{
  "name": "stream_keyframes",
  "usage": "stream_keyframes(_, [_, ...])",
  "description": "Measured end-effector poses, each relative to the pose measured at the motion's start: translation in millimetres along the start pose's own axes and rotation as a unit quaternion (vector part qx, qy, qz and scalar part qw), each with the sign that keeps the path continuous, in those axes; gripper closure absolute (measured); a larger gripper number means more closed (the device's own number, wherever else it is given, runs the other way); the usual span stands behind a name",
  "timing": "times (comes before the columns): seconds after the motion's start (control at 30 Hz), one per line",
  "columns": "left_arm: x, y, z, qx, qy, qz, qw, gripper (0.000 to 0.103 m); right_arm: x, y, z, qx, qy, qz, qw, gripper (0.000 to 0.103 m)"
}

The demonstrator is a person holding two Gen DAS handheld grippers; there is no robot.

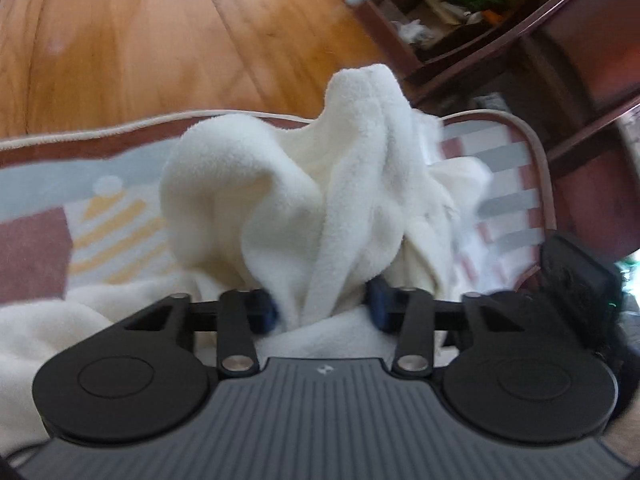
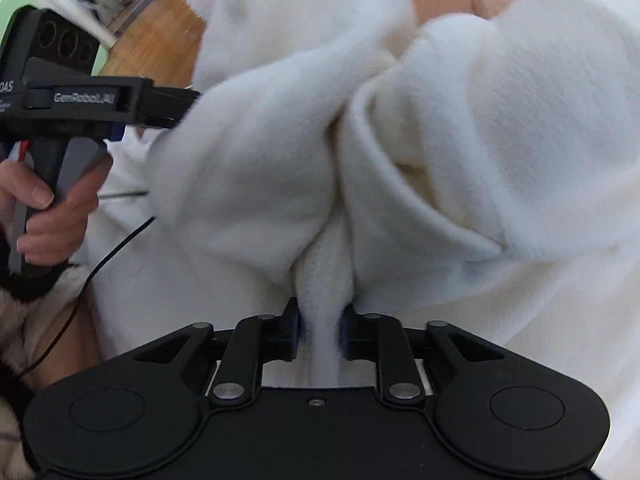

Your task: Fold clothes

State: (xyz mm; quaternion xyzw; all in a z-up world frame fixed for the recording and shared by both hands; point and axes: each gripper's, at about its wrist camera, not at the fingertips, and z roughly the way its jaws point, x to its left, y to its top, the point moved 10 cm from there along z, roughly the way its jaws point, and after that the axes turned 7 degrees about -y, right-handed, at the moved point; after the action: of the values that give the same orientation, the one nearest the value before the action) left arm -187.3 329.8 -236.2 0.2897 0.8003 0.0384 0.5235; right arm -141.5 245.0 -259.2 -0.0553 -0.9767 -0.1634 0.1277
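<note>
Both grippers are mine, and going left to right I start with my left gripper (image 1: 324,308): its jaws stand partly apart with a thick ridge of the white fleece garment (image 1: 280,200) bunched between the blue pads (image 1: 267,309). Blur hides whether the pads actually press the cloth, so I cannot tell if that side grips or only straddles it. I judge I hold it there to raise one part of the garment off the patterned mat (image 1: 48,216) in the lower left of that frame, so the fleece can be pulled out before folding.

My right gripper (image 2: 322,334) is plainly closed to a narrow gap on a fold of the same fleece, which squeezes down between its pads and billows out above them, filling the middle and right of that frame. That pinch looks meant to hold a second part of the garment.

Only the left wrist view shows the setting: wooden floor (image 1: 120,40) at upper left, a dark wooden shelf unit (image 1: 520,40) at upper right. Only the right wrist view shows my hand (image 2: 44,208) at the left edge, wrapped round the left tool's handle, with a thin black cable (image 2: 120,240) trailing below it
</note>
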Motion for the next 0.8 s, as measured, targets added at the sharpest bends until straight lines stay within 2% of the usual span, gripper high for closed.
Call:
stream_keyframes(0.07, [4.9, -15.9, -11.8, -0.007, -0.06, -0.091, 0.994, 0.067, 0.2, 12.8, -26.3, -0.042, -0.016, -0.026, 0.999, 0.077])
stream_keyframes(0.13, [9.3, -33.6, -22.0, -0.004, -0.101, -0.157, 0.9824, 0.071, -5.5, 32.6, -61.0, -0.11, -0.03, -0.021, 0.993, 0.07])
stream_keyframes(0.17, [10.3, -40.9, -22.9, 0.004, -0.077, -0.145, 0.9863, 0.072, -9.5, 42.1, -77.8, -0.138, -0.024, -0.003, 0.99, 0.066])
stream_keyframes(0.23, [10.2, -52.9, -17.7, 0.035, -0.007, -0.094, 0.9949, 0.073, -13.2, 57.7, -105.5, -0.182, -0.004, 0.025, 0.983, 0.065])
stream_keyframes(0.27, [9.6, -59.1, -12.4, 0.053, 0.024, -0.069, 0.9959, 0.073, -11.3, 63.4, -112.2, -0.195, 0.001, 0.025, 0.981, 0.063])
stream_keyframes(0.37, [4.1, -70.5, 0.2, 0.085, 0.051, -0.045, 0.9941, 0.073, -5.8, 79.4, -129.0, -0.227, 0.016, 0.024, 0.974, 0.054])
stream_keyframes(0.47, [0.2, -71.9, 1.7, 0.089, 0.072, -0.016, 0.9934, 0.072, -5.7, 74.4, -98.8, -0.186, -0.01, 0.024, 0.982, 0.047])
stream_keyframes(0.53, [-1.1, -72.7, -0.5, 0.089, 0.081, -0.001, 0.9928, 0.07, -4.9, 67.2, -76.3, -0.151, -0.029, 0.025, 0.988, 0.048])
stream_keyframes(0.57, [-0.7, -72.8, -2.0, 0.091, 0.085, 0.002, 0.9923, 0.068, -1.0, 59.2, -64.6, -0.128, -0.034, 0.022, 0.991, 0.053])
stream_keyframes(0.6, [-0.4, -73.1, -2.0, 0.095, 0.088, 0.002, 0.9916, 0.065, 2.4, 48.7, -55.6, -0.11, -0.038, 0.013, 0.993, 0.066])
stream_keyframes(0.67, [-0.4, -65.5, -2.9, 0.095, 0.088, -0.008, 0.9915, 0.064, 8.9, 32.6, -50.1, -0.095, -0.038, -0.013, 0.995, 0.075])
stream_keyframes(0.77, [-5.7, -49.4, -8.9, 0.056, 0.046, -0.024, 0.9971, 0.064, 10.3, 14.9, -52.6, -0.078, -0.025, -0.028, 0.996, 0.089])
stream_keyframes(0.8, [-8.4, -43.7, -10.9, 0.04, 0.032, -0.026, 0.9983, 0.063, 10.5, 12.1, -57.6, -0.079, -0.022, -0.02, 0.996, 0.09])
